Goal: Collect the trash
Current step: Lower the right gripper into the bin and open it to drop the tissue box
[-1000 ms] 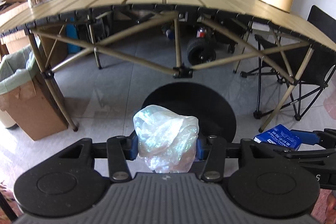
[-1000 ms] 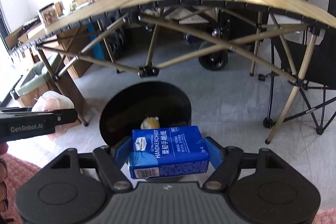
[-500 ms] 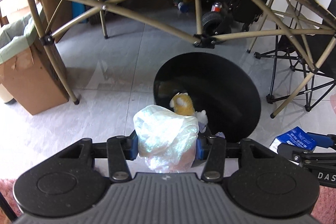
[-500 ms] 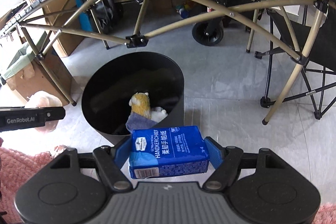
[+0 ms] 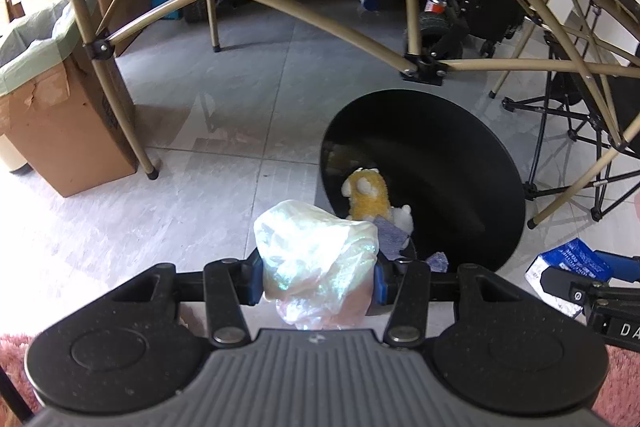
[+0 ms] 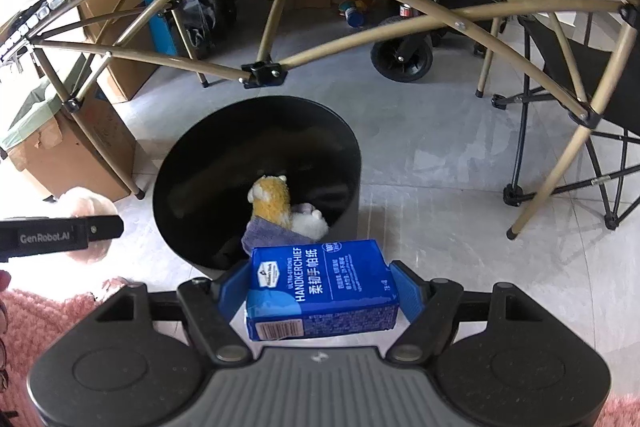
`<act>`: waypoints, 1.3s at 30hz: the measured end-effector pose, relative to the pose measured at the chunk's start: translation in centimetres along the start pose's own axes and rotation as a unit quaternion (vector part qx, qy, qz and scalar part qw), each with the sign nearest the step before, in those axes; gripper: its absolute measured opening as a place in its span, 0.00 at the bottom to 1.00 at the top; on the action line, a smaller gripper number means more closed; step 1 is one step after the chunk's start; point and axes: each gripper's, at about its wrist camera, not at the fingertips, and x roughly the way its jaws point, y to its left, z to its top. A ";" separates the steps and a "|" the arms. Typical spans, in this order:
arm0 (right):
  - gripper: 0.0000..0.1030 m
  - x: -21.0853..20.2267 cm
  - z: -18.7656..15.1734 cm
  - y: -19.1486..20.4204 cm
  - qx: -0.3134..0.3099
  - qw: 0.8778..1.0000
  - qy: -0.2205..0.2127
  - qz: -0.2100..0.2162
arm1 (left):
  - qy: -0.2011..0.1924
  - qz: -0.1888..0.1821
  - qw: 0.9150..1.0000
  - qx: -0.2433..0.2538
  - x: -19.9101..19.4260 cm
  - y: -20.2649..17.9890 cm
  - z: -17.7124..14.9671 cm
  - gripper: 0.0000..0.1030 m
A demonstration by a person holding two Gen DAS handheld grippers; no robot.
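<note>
My left gripper is shut on a crumpled clear plastic bag, held just left of and before a black round bin on the floor. My right gripper is shut on a blue handkerchief tissue pack, held just before the same bin. In the bin lie a yellow and white plush toy and a purple cloth. The right gripper with the pack shows at the right of the left wrist view. The left gripper shows at the left of the right wrist view.
A tan folding table frame arches over the bin. A cardboard box with a green liner stands at the left. A black folding chair is at the right. A pink rug lies near me. A wheeled cart stands behind.
Both grippers have tipped down and moved closer to the bin with their loads still held. The table top has left the view and the bin's contents now show.
</note>
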 end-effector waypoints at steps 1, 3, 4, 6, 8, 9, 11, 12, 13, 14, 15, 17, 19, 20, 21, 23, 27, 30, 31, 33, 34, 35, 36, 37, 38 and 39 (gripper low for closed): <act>0.71 0.2 0.3 0.2 -0.003 1.000 0.000 0.001 | 0.001 0.001 1.000 -0.003 0.1 0.2 0.1 0.47; 0.71 0.6 0.8 0.7 -0.009 1.000 0.001 0.003 | 0.002 0.002 1.000 -0.008 0.2 0.6 0.2 0.47; 0.71 0.8 1.2 1.0 -0.012 1.000 0.001 0.005 | 0.003 0.003 1.000 -0.012 0.3 0.9 0.3 0.47; 0.71 1.3 1.8 1.6 -0.017 1.000 0.002 0.007 | 0.004 0.003 1.000 -0.017 0.4 1.4 0.5 0.47; 0.71 1.8 2.6 2.3 -0.022 1.000 0.002 0.010 | 0.003 0.004 1.000 -0.023 0.4 1.9 0.6 0.47; 0.71 2.1 3.0 2.5 -0.024 1.000 0.002 0.011 | 0.003 0.004 1.000 -0.025 0.4 2.1 0.6 0.47; 0.71 2.7 3.7 3.1 -0.027 1.000 0.004 0.012 | 0.004 0.005 1.000 -0.030 0.5 2.4 0.7 0.47; 0.71 3.0 4.0 3.3 -0.028 1.000 0.005 0.013 | 0.005 0.006 0.999 -0.033 0.5 2.6 0.8 0.47; 0.71 3.4 4.4 3.5 -0.028 0.999 0.007 0.014 | 0.007 0.006 0.999 -0.036 0.6 2.8 0.8 0.47; 0.71 3.6 4.7 3.7 -0.028 0.999 0.009 0.015 | 0.009 0.005 0.999 -0.039 0.7 3.0 0.9 0.47; 0.71 4.0 5.0 4.0 -0.028 0.999 0.011 0.016 | 0.011 0.005 0.999 -0.042 0.8 3.2 0.9 0.47; 0.71 4.6 5.5 4.4 -0.029 0.999 0.016 0.017 | 0.014 0.004 0.999 -0.049 0.9 3.6 1.1 0.47; 0.71 5.4 6.0 4.8 -0.030 0.999 0.022 0.018 | 0.015 0.006 0.998 -0.055 1.0 4.1 1.2 0.47; 0.71 5.7 6.2 5.0 -0.031 0.999 0.026 0.018 | 0.015 0.007 0.998 -0.058 1.1 4.3 1.2 0.47; 0.71 6.0 6.4 5.2 -0.031 0.999 0.029 0.019 | 0.016 0.009 0.998 -0.062 1.2 4.5 1.3 0.47; 0.71 6.8 6.7 5.5 -0.031 0.999 0.037 0.021 | 0.018 0.013 0.997 -0.069 1.5 5.0 1.3 0.47; 0.71 7.9 6.9 6.2 -0.032 0.998 0.049 0.022 | 0.024 0.021 0.996 -0.079 2.1 5.9 1.4 0.47; 0.71 8.5 7.0 6.6 -0.034 0.998 0.055 0.022 | 0.027 0.022 0.996 -0.084 2.4 6.3 1.5 0.47; 0.71 8.7 7.0 6.8 -0.035 0.998 0.057 0.022 | 0.028 0.022 0.996 -0.085 2.5 6.4 1.5 0.47; 0.72 8.9 7.0 6.9 -0.037 0.997 0.060 0.021 | 0.030 0.020 0.996 -0.086 2.6 6.5 1.5 0.47; 0.72 9.0 7.0 6.9 -0.038 0.997 0.063 0.021 | 0.030 0.019 0.996 -0.085 2.6 6.5 1.4 0.47; 0.72 9.2 7.0 6.9 -0.038 0.997 0.065 0.022 | 0.031 0.019 0.996 -0.086 2.6 6.6 1.4 0.47; 0.72 9.3 7.0 7.0 -0.038 0.997 0.068 0.022 | 0.031 0.019 0.996 -0.086 2.7 6.6 1.4 0.47; 0.72 9.4 7.1 7.0 -0.036 0.997 0.071 0.022 | 0.031 0.020 0.996 -0.086 2.7 6.6 1.4 0.47; 0.74 9.4 7.2 6.9 -0.033 0.997 0.071 0.023 | 0.029 0.022 0.996 -0.085 2.6 6.6 1.4 0.47; 0.82 9.4 7.3 6.8 -0.030 0.997 0.071 0.024 | 0.028 0.024 0.996 -0.084 2.6 6.6 1.4 0.47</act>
